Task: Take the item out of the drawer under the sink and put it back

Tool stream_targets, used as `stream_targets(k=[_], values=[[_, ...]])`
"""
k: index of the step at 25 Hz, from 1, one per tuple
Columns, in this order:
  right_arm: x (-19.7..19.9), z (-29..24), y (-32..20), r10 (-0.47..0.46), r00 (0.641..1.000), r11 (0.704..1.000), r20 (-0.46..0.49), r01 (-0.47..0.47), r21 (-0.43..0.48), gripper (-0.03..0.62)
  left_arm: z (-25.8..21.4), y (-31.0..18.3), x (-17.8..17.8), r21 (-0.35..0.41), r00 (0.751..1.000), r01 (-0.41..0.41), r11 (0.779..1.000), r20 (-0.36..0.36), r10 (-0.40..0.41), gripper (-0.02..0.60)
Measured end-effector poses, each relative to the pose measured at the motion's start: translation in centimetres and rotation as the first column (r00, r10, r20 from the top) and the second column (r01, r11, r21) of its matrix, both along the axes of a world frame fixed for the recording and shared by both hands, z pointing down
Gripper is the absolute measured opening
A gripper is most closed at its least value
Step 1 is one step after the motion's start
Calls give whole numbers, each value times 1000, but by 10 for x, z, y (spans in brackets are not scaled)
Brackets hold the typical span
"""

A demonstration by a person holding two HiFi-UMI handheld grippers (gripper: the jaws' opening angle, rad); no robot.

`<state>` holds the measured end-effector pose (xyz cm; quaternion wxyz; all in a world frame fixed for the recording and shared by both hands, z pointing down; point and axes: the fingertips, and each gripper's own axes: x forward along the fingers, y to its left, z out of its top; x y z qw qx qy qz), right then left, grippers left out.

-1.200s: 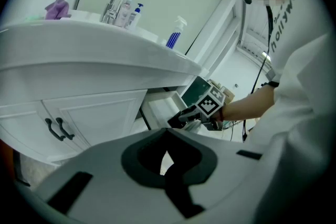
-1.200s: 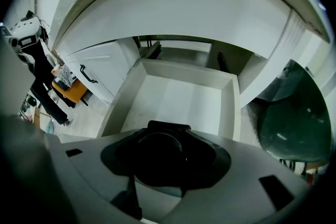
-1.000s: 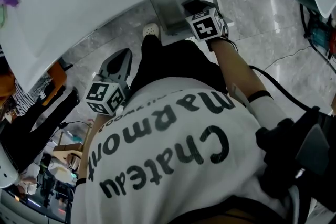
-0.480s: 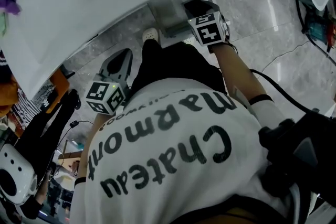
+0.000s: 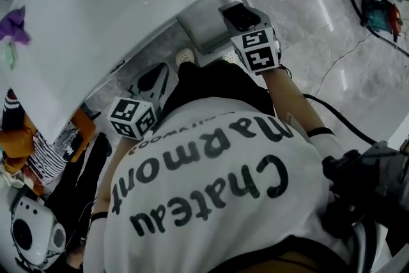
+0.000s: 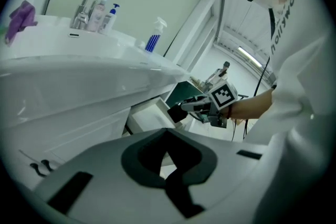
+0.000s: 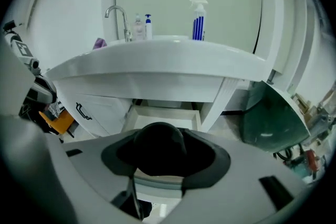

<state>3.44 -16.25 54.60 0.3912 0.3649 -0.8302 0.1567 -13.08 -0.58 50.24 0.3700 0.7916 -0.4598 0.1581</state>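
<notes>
Your right gripper (image 5: 239,15) has its jaws wide and clamped on the item (image 7: 156,145), a black thing with a smooth rounded top. What it is cannot be made out. It hangs in front of the open drawer (image 7: 195,116), a shallow white one just under the sink (image 7: 157,63), whose broad rim juts out over it.

Your left gripper (image 6: 165,132) is off to the side with its tips together and nothing between them.

A white cupboard door with a dark handle (image 7: 83,111) stands beside the drawer. A tap (image 7: 118,16), two pump bottles (image 7: 143,26), a white spray bottle with blue stripes (image 7: 198,21) and a purple cloth (image 7: 100,43) sit on the sink top. A black cable (image 5: 339,119) trails over the grey marble floor (image 5: 332,48).

Your white shirt (image 5: 211,182) reads "Chateau Marmont".
</notes>
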Motion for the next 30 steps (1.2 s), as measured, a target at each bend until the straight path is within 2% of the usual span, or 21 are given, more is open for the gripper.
stream_targets(k=[5, 8, 12, 21, 24, 30], values=[[6, -37, -1, 63, 998, 995, 18, -65, 78, 225, -9, -15, 11, 17, 989, -138, 990, -47, 139, 9], [16, -59, -2, 108, 994, 986, 26, -111, 127, 225, -17, -20, 28, 47, 964, -255, 966, -61, 257, 9], [24, -87, 2, 154, 987, 969, 41, -159, 191, 225, -28, -27, 43, 90, 938, -327, 941, -90, 334, 9], [20, -160, 10, 189, 976, 916, 104, -214, 340, 224, -71, -52, 56, 204, 904, -372, 906, -144, 403, 9], [14, -187, 11, 179, 976, 895, 126, -214, 392, 224, -87, -59, 56, 249, 897, -382, 890, -134, 422, 9], [-3, -239, 12, 131, 978, 851, 160, -194, 488, 224, -104, -75, 40, 301, 913, -337, 892, -126, 388, 9]])
